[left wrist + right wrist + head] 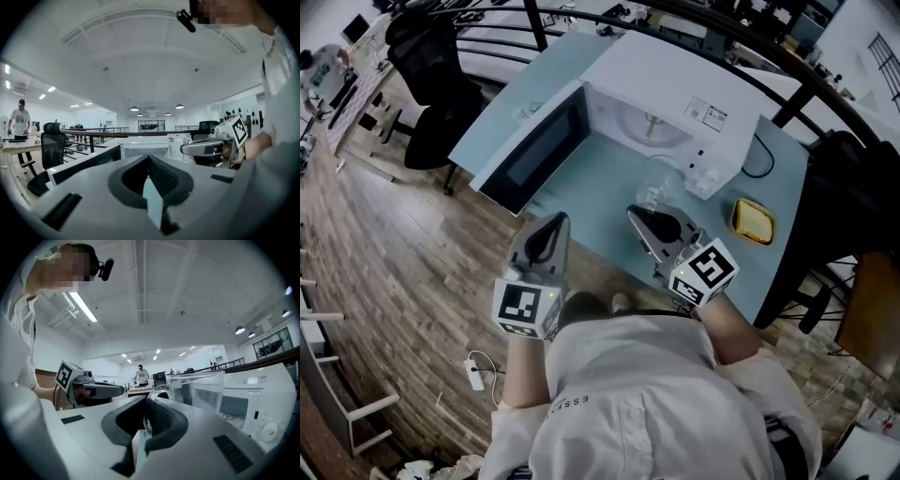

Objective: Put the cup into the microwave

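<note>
closest in head view, white shirt [628, 394] of person, both forearms out toward light blue table [609, 178]. right gripper [146, 404] clamped tight on clear handle [158, 389] of glass cup [201, 390], jaws pressing handle from both sides. cup out in front of white microwave [675, 94], outside the cavity, near the control knobs [705, 175]; can't tell whether resting on table or lifted. microwave door [534, 145] wide open, hanging out past table's left edge. left gripper [149, 159] with jaws pressed together, nothing between them, at table's near edge beside the door, apart from cup. yellow block [753, 220] flat on table near microwave's knob corner. black office chair [431, 84] on wood floor [394, 262] beyond the door. second person [19, 119] standing far back in left gripper view.
</note>
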Available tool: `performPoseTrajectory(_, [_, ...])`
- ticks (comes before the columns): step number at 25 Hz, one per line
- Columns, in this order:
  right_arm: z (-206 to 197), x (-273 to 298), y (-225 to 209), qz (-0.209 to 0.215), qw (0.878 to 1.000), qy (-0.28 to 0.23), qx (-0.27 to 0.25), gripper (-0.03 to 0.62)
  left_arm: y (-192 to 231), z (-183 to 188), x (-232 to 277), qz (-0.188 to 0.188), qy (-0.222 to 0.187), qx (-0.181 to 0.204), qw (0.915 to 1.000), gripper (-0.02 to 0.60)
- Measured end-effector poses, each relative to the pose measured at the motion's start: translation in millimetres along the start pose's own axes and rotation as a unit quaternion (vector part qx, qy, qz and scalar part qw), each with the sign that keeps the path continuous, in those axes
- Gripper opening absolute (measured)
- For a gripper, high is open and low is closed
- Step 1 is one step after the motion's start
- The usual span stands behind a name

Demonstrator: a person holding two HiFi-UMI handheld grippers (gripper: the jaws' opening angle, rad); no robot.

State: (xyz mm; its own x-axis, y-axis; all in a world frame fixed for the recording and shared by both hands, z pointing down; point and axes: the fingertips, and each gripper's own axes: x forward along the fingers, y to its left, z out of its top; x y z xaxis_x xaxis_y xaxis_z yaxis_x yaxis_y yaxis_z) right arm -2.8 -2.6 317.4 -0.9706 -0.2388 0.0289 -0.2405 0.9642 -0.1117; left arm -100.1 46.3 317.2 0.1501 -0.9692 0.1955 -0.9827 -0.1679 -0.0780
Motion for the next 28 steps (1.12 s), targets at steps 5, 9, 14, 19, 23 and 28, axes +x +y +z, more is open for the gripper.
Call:
performPoseTrajectory(5, [-16.6, 15.5, -39.3, -0.041, 0.999, 0.014, 0.016, 0.02, 8.9, -2.4, 55.5, -0.063, -0.001, 0.003, 0.998, 0.002])
performPoseTrajectory(9, [-31.2, 31.8, -70.2, -0.09, 0.995, 0.025, 0.031, 0.02, 15.1, -7.3, 96.4, -0.127, -0.001, 0.009, 0.9919, 0.002])
performPoseTrajectory(14, [-51.8, 57.6, -101.8, -0.129, 0.99, 0.037, 0.039, 0.02, 24.5, -9.2, 138.9, -0.188, 0.004, -0.016, 0.9821, 0.002])
performPoseTrajectory(19, [-69.5, 79.8, -124.8, -0.152, 0.986, 0.046, 0.044, 0.02, 33.7, -17.6, 166.2, -0.234, 0.002, -0.027, 0.9719, 0.002])
performPoseTrajectory(23, [-88.5, 95.6, -146.5, -0.153, 0.986, 0.054, 0.037, 0.02, 37.7, -32.6, 186.1, -0.256, 0.005, -0.024, 0.9663, 0.0])
performPoseTrajectory(28, [-107.5, 114.7, -171.7, -0.154, 0.985, 0.056, 0.045, 0.021, 40.6, -53.4, 208.1, -0.266, 0.005, -0.024, 0.9637, 0.002])
